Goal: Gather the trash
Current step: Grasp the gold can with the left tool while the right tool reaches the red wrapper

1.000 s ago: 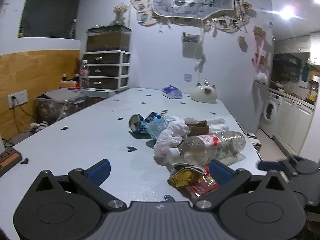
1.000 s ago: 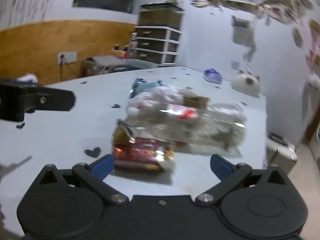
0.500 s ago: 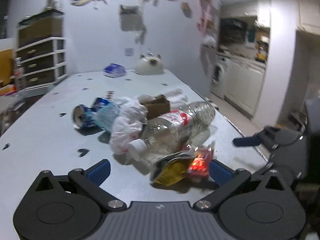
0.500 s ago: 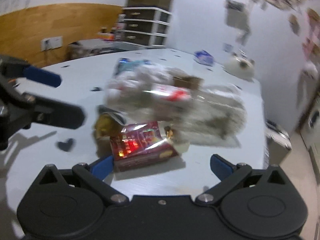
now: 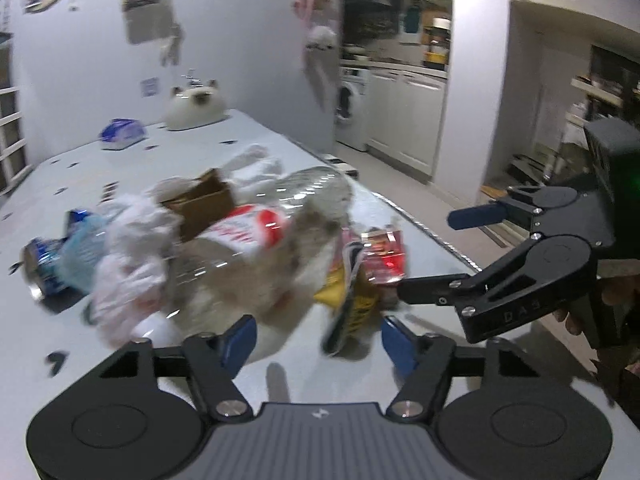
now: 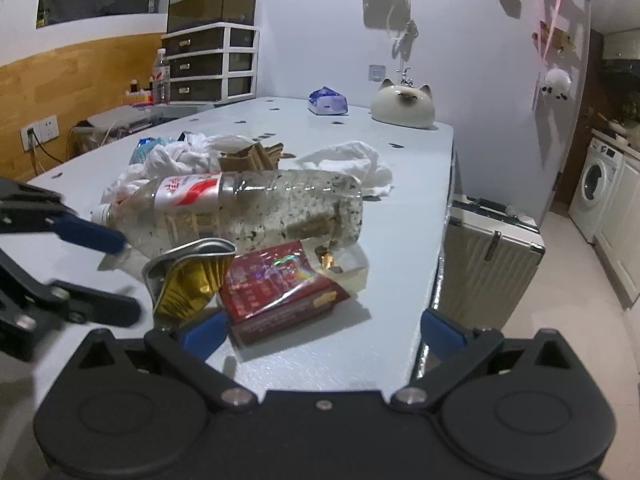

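1. Your left wrist camera sits just behind the left gripper and looks forward and downward along its fingers, close over the near end of the table, towards the kitchen side.
2. Your right wrist camera sits just behind the right gripper, tilted down, facing the far wall.
3. Both views share the plastic bottle, lying just ahead of each claw, and each shows the other gripper at its edge.
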A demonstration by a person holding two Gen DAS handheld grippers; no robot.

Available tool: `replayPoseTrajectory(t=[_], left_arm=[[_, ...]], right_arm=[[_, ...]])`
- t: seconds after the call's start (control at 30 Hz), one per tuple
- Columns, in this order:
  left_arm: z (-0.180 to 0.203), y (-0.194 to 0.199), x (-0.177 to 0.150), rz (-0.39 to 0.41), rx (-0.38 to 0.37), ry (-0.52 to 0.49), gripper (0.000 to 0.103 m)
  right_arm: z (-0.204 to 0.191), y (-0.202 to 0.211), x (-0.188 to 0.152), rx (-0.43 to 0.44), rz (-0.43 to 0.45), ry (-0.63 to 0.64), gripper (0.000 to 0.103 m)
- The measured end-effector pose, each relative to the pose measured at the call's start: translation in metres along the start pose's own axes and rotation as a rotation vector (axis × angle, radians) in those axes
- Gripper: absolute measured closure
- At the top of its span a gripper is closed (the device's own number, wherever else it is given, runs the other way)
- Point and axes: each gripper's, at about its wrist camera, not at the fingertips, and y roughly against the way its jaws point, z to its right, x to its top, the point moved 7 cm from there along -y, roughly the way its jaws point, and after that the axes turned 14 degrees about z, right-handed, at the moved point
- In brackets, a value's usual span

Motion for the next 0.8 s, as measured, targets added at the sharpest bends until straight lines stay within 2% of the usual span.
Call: replayPoseTrajectory(t=[0.27,0.37,0.4,0.53,0.6,0.67,0.7,0.77,0.8], left_arm=[[0.013,-0.029,0.0,-0.002,-0.011,0.012,0.062],[0.014,-0.027,0.0,0.011,-0.005,0.027,0.067],[0.014,-0.025,0.0,0.013,-0.004,0.039,0.078],[0.007,-0.017,-0.004,0.022,0.039,0.063,0.079],[0.005,-0.012,-0.005,0.026,0.046,0.073,0.079],[0.003,-0.007,-0.006,0.03,0.056,0.083,0.079],[0.002,-0.005,-0.007,0.031,0.062,0.089,0.079],[0.0,-0.002,-0.009,0.029,0.08,0.103,0.079],[0.001,0.0,-0.009,0.027,0.088,0.107,0.079]], right_arm=[[0.018,0.0,0.006,0.008,-0.004,-0.168,0.0],[0.024,-0.008,0.01,0.017,-0.015,-0.229,0.0],[0.025,-0.011,0.011,0.021,-0.016,-0.248,0.0],[0.034,-0.029,0.02,0.029,-0.004,-0.308,0.001],[0.038,-0.039,0.024,0.021,-0.004,-0.323,0.012],[0.042,-0.049,0.026,0.033,-0.014,-0.339,0.031],[0.044,-0.054,0.026,0.034,-0.023,-0.346,0.035],[0.046,-0.06,0.023,0.034,-0.051,-0.348,0.052],[0.046,-0.061,0.02,0.043,-0.073,-0.35,0.054]])
